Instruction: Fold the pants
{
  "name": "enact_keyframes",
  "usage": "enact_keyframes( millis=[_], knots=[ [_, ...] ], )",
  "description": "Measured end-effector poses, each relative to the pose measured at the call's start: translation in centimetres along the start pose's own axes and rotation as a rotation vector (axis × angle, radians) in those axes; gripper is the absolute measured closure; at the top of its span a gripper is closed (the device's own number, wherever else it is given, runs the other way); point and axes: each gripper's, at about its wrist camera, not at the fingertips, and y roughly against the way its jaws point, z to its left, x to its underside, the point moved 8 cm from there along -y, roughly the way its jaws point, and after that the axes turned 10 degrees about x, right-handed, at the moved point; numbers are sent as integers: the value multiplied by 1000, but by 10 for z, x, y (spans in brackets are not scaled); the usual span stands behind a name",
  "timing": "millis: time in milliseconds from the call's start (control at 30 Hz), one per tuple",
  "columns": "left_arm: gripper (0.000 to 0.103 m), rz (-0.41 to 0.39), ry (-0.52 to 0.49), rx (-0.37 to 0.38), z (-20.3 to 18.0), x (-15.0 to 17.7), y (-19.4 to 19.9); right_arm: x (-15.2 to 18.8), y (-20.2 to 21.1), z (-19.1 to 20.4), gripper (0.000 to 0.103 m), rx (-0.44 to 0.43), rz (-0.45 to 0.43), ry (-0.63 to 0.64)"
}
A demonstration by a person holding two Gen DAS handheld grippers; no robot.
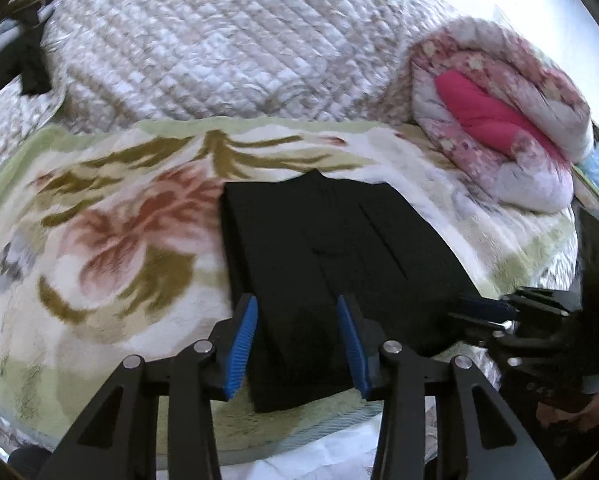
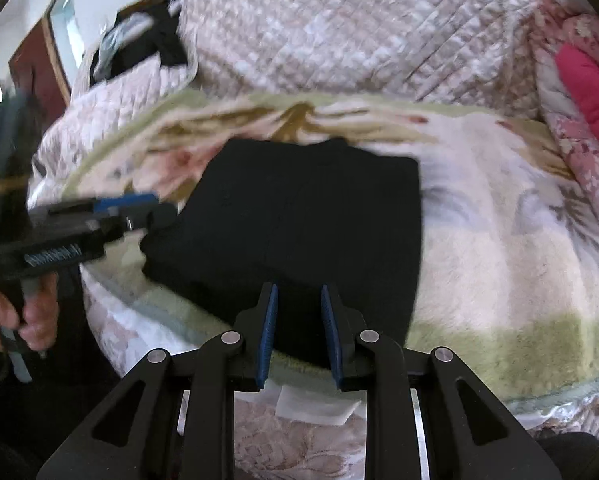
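Observation:
Black pants (image 1: 331, 240) lie folded into a flat rectangle on a floral fleece blanket (image 1: 119, 240) spread over a bed. My left gripper (image 1: 297, 300) hangs over their near left part, jaws wide apart, blue pads clear of the cloth. In the right wrist view the pants (image 2: 307, 208) fill the middle. My right gripper (image 2: 299, 286) hovers at their near edge with a narrower gap, and nothing is pinched between its pads. Each gripper shows in the other's view: the right gripper (image 1: 459, 308) at the pants' right corner, the left gripper (image 2: 155, 208) at their left corner.
A quilted coverlet (image 1: 219, 40) bulges behind the blanket. A rolled pink floral duvet (image 1: 499, 120) with magenta lining lies at the back right. Dark clothes (image 2: 155, 48) sit at the back left near a door (image 2: 39, 68). A person's hand (image 2: 31, 312) grips the left handle. The bed edge (image 2: 299, 420) lies just below the grippers.

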Motion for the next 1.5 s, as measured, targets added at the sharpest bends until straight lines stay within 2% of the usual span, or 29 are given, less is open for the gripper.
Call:
enact_keyframes(
  millis=[100,200,367,533,600,700,833,867,1033,1233,1500],
  knots=[
    [58,53,34,14,6,11,-13,-8,5,-8,80,-8,-11,-40],
    [58,47,43,8,10,7,-12,-15,2,-24,80,1,-2,-100],
    [58,24,16,1,6,-20,-16,-39,-14,-42,81,-1,10,-150],
    [58,1,12,-14,15,-62,-43,-76,-42,-50,83,-25,34,-164],
    [58,14,34,-5,22,-71,-58,-88,-53,-49,83,-37,39,-153],
    [58,35,43,-31,33,-76,-76,-100,-69,-45,83,-43,54,-116],
    [56,61,71,-43,45,-69,-88,-96,-98,-56,83,-13,114,-120],
    [56,59,64,-46,44,-68,-88,-96,-99,-61,87,-17,107,-133],
    [55,57,35,-57,44,-67,-93,-97,-102,-76,88,-4,99,-178],
    [55,52,37,-53,43,-70,-91,-95,-91,-78,86,19,94,-184],
    [56,7,21,-42,22,-70,-55,-82,-54,-69,82,20,80,-182]
  ],
)
